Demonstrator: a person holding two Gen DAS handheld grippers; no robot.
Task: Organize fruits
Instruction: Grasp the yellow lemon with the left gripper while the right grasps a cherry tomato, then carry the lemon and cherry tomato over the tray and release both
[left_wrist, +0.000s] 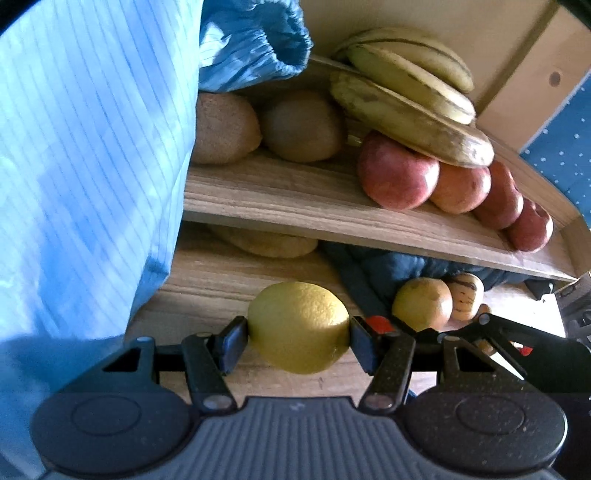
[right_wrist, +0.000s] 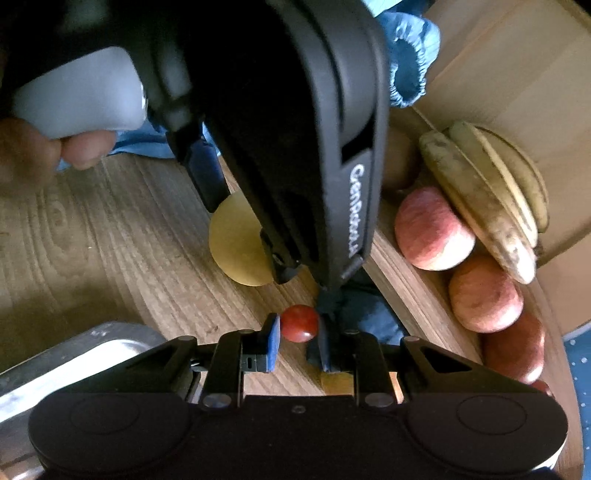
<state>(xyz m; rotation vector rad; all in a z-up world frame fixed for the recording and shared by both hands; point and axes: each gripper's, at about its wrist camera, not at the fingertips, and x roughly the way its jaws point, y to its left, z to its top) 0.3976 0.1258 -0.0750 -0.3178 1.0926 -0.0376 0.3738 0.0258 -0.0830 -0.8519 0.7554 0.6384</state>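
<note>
My left gripper (left_wrist: 298, 338) is shut on a yellow lemon (left_wrist: 298, 326), held above the wooden table. From the right wrist that lemon (right_wrist: 236, 243) shows under the left gripper's black body (right_wrist: 295, 129). My right gripper (right_wrist: 298, 328) is shut on a small red cherry tomato (right_wrist: 299, 323), just above the wood. On the raised wooden shelf (left_wrist: 295, 203) lie two kiwis (left_wrist: 225, 129), several red apples (left_wrist: 397, 171) and a bunch of bananas (left_wrist: 410, 107). Those apples (right_wrist: 432, 229) and bananas (right_wrist: 491, 199) sit at the right in the right wrist view.
A light blue sleeve (left_wrist: 85, 166) fills the left. Below the shelf lie an orange (left_wrist: 423, 302), a striped pale fruit (left_wrist: 466, 297) and a dark blue cloth (left_wrist: 388, 266). A metal tray (right_wrist: 66, 362) sits at the lower left. A hand (right_wrist: 40, 151) grips the left tool's handle.
</note>
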